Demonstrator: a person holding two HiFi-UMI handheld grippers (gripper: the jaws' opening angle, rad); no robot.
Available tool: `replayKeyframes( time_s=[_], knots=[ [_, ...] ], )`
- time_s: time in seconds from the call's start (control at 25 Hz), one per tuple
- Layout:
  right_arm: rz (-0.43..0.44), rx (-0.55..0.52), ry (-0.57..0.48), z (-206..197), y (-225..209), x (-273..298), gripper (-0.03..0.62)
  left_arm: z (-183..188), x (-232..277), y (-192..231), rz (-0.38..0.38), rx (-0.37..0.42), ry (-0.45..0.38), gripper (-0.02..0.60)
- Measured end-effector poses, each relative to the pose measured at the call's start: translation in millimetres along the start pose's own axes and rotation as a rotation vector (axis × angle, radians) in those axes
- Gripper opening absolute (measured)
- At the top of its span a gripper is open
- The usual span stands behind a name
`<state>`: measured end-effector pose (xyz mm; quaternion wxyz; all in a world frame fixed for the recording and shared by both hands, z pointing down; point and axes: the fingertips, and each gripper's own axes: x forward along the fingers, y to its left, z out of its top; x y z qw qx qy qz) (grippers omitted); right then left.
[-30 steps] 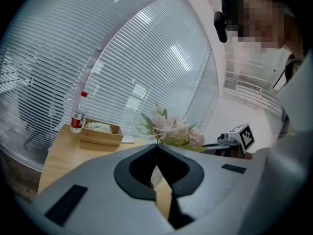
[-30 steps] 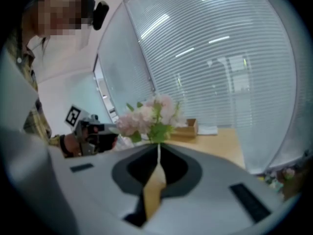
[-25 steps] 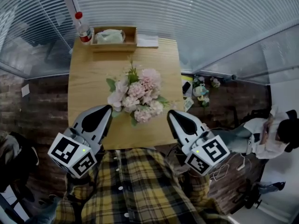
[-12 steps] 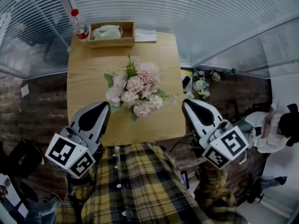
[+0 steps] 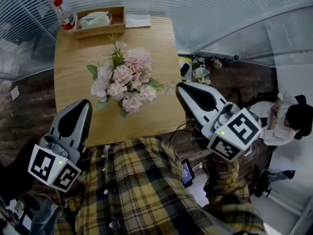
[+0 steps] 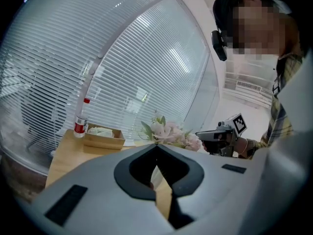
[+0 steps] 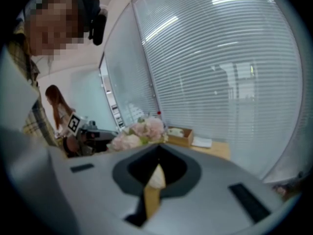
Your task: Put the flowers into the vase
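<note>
Standing mid-way on the wooden table (image 5: 68, 53), the pink flower bouquet (image 5: 124, 80) sits ahead of and between your grippers, touching neither. Your left gripper (image 5: 84, 105) and right gripper (image 5: 182, 87) both have their jaws pressed together on nothing. Since a second ago, your right gripper has lifted and swung out past the table's right edge.

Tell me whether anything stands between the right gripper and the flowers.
Nothing visible does. Only bare table lies between the right gripper and the flowers; the wooden tray and bottle stand beyond them at the far edge.
</note>
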<state>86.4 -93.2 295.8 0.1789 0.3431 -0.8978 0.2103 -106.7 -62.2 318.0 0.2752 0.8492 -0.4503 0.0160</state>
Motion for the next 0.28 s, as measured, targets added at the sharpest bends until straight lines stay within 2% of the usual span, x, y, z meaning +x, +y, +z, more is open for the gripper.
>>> replayKeyframes(
  time_s=[0.28],
  knots=[
    [0.052, -0.01, 0.001, 1.9, 2.9, 20.2, 0.014, 2.7, -1.2, 3.7, 0.025, 0.007, -0.003, 0.011]
  ],
)
